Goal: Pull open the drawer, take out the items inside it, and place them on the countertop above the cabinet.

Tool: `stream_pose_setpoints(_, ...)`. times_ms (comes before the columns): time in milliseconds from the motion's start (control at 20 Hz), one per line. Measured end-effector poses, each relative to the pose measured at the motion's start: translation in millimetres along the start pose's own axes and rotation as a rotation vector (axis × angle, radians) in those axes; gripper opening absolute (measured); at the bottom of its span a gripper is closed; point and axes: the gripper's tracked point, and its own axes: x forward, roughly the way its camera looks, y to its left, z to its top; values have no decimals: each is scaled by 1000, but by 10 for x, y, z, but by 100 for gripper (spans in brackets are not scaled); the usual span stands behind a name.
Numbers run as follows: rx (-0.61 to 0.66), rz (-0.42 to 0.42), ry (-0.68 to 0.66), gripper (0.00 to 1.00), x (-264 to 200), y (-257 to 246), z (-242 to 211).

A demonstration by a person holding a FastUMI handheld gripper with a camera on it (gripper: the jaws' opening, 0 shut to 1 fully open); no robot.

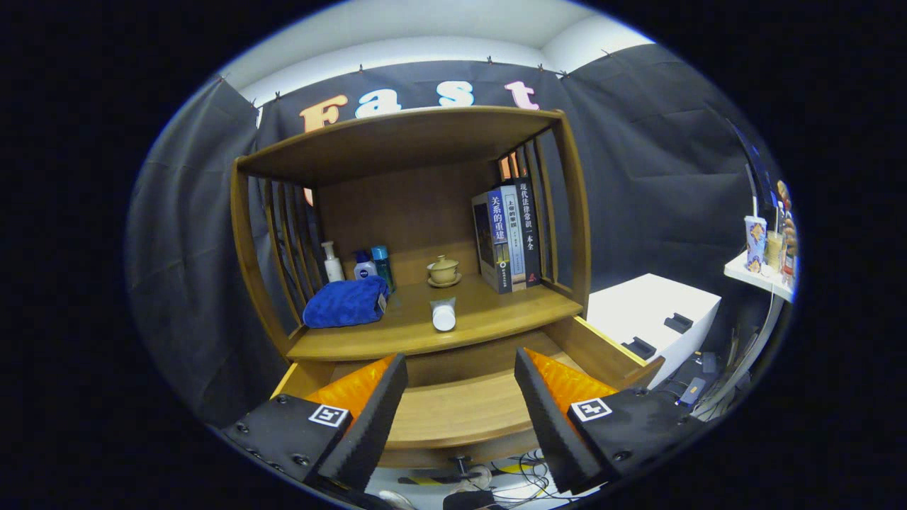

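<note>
The wooden cabinet's drawer [460, 407] stands pulled out under the countertop [496, 315], and the part of its inside that shows between my fingers is bare wood. My gripper [460, 368] hovers open over the drawer with nothing between its fingers. On the countertop beyond the fingers lies a white tube [443, 314] on its side, its cap end toward me. A folded blue towel [346, 302] rests on the counter's left part.
At the back of the counter stand a white pump bottle [331, 262], two small blue bottles [374, 265], a lidded tea cup on a saucer [443, 270] and three upright books [509, 237]. A white box [652, 312] sits right of the cabinet. Cables [510, 478] lie on the floor below.
</note>
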Motion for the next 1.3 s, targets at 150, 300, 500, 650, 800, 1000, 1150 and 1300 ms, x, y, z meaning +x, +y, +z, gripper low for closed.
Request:
stream_pose_setpoints(150, -11, -1, -21, 99, -163, -59, -230)
stream_pose_setpoints(300, -42, 4, -30, 99, -277, -59, -445)
stream_pose_setpoints(500, -58, 33, -57, 99, -319, 67, -713)
stream_pose_setpoints(650, -91, 60, -24, 98, -281, 160, -948)
stream_pose_setpoints(800, -151, 63, -6, 98, -224, 201, -1085)
stream_pose_setpoints(1000, -154, 38, 33, 98, -134, 126, -1320)
stream_pose_setpoints(1150, -148, 7, 57, 98, -45, 57, -1450)
stream_pose_setpoints(1300, -178, 23, 71, 98, 39, 108, -1513)
